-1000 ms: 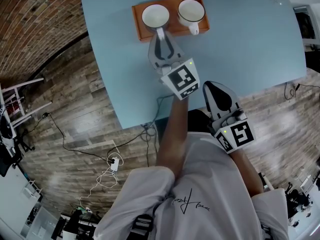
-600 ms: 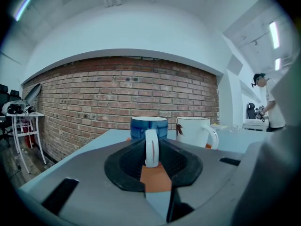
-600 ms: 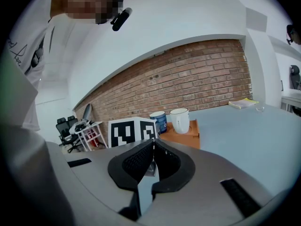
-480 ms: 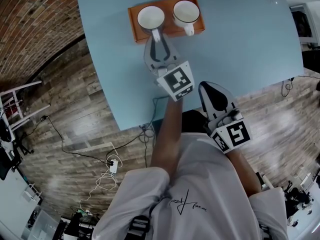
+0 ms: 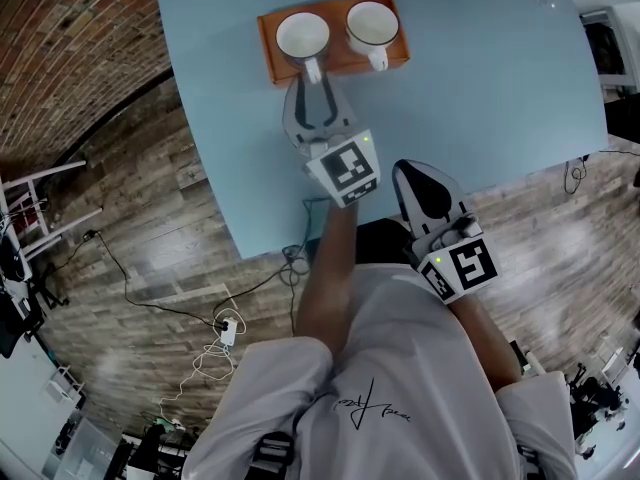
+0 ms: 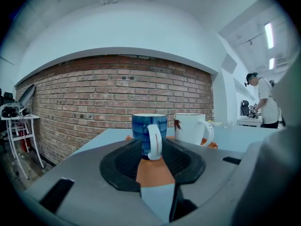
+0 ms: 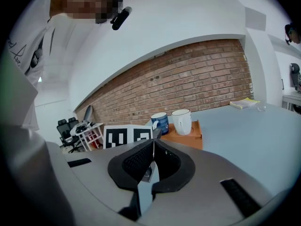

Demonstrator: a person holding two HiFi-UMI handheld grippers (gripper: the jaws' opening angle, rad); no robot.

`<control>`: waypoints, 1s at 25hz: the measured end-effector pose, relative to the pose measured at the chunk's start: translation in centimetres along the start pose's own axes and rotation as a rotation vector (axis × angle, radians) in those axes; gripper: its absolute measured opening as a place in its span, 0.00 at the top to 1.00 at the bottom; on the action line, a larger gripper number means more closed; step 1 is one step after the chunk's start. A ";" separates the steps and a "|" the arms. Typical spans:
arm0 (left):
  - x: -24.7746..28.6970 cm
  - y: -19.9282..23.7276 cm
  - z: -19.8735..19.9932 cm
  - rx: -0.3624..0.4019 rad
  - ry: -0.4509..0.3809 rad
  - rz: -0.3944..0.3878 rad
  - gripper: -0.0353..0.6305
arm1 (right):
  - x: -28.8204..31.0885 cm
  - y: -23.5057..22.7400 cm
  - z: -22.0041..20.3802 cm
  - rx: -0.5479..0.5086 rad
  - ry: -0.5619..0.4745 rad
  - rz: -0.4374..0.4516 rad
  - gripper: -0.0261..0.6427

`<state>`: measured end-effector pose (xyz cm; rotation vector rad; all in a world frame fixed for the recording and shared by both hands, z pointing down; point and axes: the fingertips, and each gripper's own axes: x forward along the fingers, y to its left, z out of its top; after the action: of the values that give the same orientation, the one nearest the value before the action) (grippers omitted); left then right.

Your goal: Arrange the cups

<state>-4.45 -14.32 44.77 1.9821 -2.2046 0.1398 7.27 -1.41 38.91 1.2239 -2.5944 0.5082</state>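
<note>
Release: left claw (image 6: pixel 154 150) has just been opening, blue cup (image 6: pixel 142 125)'s handle (image 6: pixel 154 141) loose between its jaws, cup placed on tray (image 5: pixel 338 56); right claw (image 7: pixel 152 142) closed, empty.

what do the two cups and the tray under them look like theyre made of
Blue cup: likely glazed ceramic, with a glossy blue body and a white handle. White cup: ceramic or enamel, with a smooth gloss and a thin dark rim. Tray: matte orange with flat sides, either painted wood or plastic; I cannot tell which.

Head view: high above, looking steeply down on tabletop (image 5: pixel 480 88). Left gripper view: low, level, close to tray (image 6: pixel 153 171), facing brick wall (image 6: pixel 94 98). Right gripper view: farther back, oblique. All share tray.
</note>
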 end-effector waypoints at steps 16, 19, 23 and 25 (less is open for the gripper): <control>-3.6 0.4 0.5 0.042 0.018 -0.075 0.77 | 0.3 0.8 2.0 -0.020 -0.065 0.002 0.93; -4.8 0.6 0.8 0.042 0.017 -0.088 0.78 | 0.3 1.0 2.3 -0.035 -0.068 0.000 0.93; -6.3 1.2 1.2 0.025 0.025 -0.091 0.88 | 0.2 1.4 2.8 -0.043 -0.078 0.009 0.93; -7.0 1.4 1.6 0.010 0.029 -0.101 0.90 | 0.2 1.6 3.2 -0.048 -0.080 0.012 0.93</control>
<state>-5.25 -7.63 41.98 2.0779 -2.0851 0.1655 5.75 -1.89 35.68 1.2381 -2.6652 0.4044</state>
